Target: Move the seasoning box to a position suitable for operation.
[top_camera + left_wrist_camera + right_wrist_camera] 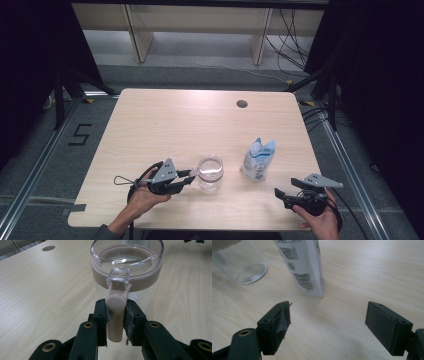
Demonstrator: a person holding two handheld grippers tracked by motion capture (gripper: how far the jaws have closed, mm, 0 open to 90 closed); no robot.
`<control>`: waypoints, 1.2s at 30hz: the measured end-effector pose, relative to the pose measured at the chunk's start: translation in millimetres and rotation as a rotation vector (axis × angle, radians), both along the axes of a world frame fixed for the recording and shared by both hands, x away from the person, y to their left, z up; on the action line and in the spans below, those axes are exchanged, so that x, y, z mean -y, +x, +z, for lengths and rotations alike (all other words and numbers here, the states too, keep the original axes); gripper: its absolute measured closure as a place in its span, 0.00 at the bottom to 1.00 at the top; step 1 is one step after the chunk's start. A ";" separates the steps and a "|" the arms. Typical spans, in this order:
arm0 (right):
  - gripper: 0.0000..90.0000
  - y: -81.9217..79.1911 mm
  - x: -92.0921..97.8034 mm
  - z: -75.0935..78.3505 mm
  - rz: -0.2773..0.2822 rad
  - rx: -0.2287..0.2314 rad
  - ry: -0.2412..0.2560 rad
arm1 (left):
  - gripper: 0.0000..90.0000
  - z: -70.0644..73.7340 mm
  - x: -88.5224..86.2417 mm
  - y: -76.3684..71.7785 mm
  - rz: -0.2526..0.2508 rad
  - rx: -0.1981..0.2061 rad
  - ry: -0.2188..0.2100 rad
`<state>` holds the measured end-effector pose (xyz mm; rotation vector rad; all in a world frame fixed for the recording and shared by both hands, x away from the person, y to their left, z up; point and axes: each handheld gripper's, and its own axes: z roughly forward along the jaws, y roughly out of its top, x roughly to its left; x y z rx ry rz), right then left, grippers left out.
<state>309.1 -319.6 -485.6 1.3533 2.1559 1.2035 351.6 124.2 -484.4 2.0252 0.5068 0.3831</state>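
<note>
1. Left gripper (186, 180), one. It is held in the person's left hand (142, 197) near the front edge of the table (165, 115). Its jaws are nearly closed and pinch the jar's handle between the pads.
2. Handle (115, 315), one. It is a beige, rounded stub, capped where it meets the lid by a small clear square block; a black jaw touches it on either side.
3. Jar (210, 174), one. It is of clear material with a wide round lid of clear plastic over a beige ring, and stands upright on the table, front of centre, just right of the left gripper. In the left gripper view its lid (127, 257) sits directly beyond the jaws.
4. Pouch (258, 159), one. It is white and blue with printed codes on one face, and stands upright near the jar, to its right and not touching it.
5. Right gripper (282, 195), one. It is held in the person's right hand (320, 217) at the table's front right corner. Its jaws are spread wide with bare tabletop between them, gripping nothing, well short of the pouch.
</note>
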 end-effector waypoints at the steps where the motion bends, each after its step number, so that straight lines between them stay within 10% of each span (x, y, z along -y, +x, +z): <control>1: 0.24 0.0 0.0 0.0 -0.001 -0.001 0.000 | 0.81 0.4 0.5 -0.1 -0.013 0.002 0.005; 25: 0.24 1.1 1.4 -0.2 0.012 0.001 -0.008 | 0.80 -0.9 9.3 17.1 0.077 0.014 0.008; 36: 0.24 1.7 1.9 -0.5 0.014 0.016 -0.016 | 0.61 4.8 -3.1 9.2 0.109 0.001 -0.036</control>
